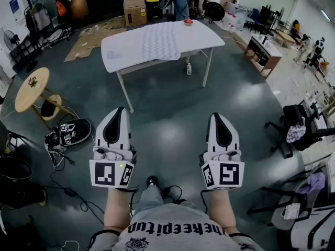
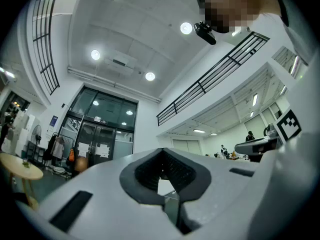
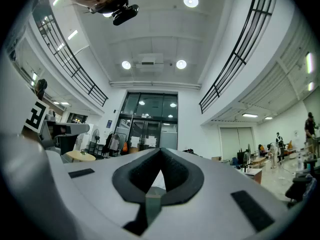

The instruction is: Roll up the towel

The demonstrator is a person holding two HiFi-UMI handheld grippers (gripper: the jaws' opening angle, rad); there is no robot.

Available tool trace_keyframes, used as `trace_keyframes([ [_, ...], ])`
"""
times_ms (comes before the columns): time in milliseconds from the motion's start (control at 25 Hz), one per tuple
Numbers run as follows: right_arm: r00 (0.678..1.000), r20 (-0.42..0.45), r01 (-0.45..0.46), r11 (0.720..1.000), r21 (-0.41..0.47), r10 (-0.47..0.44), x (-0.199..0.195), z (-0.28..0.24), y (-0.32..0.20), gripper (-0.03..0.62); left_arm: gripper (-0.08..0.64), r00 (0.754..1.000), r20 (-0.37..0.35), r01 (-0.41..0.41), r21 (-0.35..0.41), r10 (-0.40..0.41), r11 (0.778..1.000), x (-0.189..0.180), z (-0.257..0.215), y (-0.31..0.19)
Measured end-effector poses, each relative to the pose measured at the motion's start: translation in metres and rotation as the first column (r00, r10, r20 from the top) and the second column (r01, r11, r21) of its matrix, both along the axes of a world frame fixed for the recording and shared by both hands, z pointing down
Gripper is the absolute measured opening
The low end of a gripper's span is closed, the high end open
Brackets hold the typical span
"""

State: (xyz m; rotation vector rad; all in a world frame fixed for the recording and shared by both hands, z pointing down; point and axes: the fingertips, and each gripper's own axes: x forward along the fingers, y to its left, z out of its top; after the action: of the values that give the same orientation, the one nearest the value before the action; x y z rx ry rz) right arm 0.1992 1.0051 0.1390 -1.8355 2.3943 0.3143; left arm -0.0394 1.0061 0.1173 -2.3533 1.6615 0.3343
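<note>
The towel point(image 1: 161, 41) is laid out flat on a white table point(image 1: 118, 56), well apart from both grippers and straight ahead across open floor. Its long axis runs away from the person, from the table's near edge toward the far edge, and its near end appears to reach, or just overhang, that near edge.

The left gripper point(image 1: 121, 110) and the right gripper point(image 1: 216, 115) are held side by side in front of the body. Both are tilted slightly upward, both are clenched, and nothing is held between the jaws of either. The towel lies between their two lines of aim and a little closer to the left one, so neither hand is judged to have a real advantage. The table must be approached before any rolling can be started, and the short near end is probably the edge to be taken first.

The towel and the table are shown only in the head view. In the two gripper views the closed jaws are seen close up against ceiling lights, balcony railings and glass doors, and the towel cannot be made out in either. A small round wooden table point(image 1: 31, 88) is seen on the left in all three views.
</note>
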Motion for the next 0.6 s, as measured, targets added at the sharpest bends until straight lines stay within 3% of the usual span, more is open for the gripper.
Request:
trace_keyframes([
  [440, 1.0, -0.014, -0.014, 1.0, 0.002, 0.014, -0.016, -0.002, -0.019, 0.002, 0.005, 1.0, 0.008, -0.018, 0.003, 0.018, 1.0, -0.013, -0.002, -0.019],
  [600, 1.0, 0.019, -0.021, 0.999, 0.033, 0.02, -0.024, -0.006, -0.036, 0.002, 0.005, 1.0, 0.012, -0.019, 0.016, 0.019, 1.0, -0.023, -0.003, -0.038],
])
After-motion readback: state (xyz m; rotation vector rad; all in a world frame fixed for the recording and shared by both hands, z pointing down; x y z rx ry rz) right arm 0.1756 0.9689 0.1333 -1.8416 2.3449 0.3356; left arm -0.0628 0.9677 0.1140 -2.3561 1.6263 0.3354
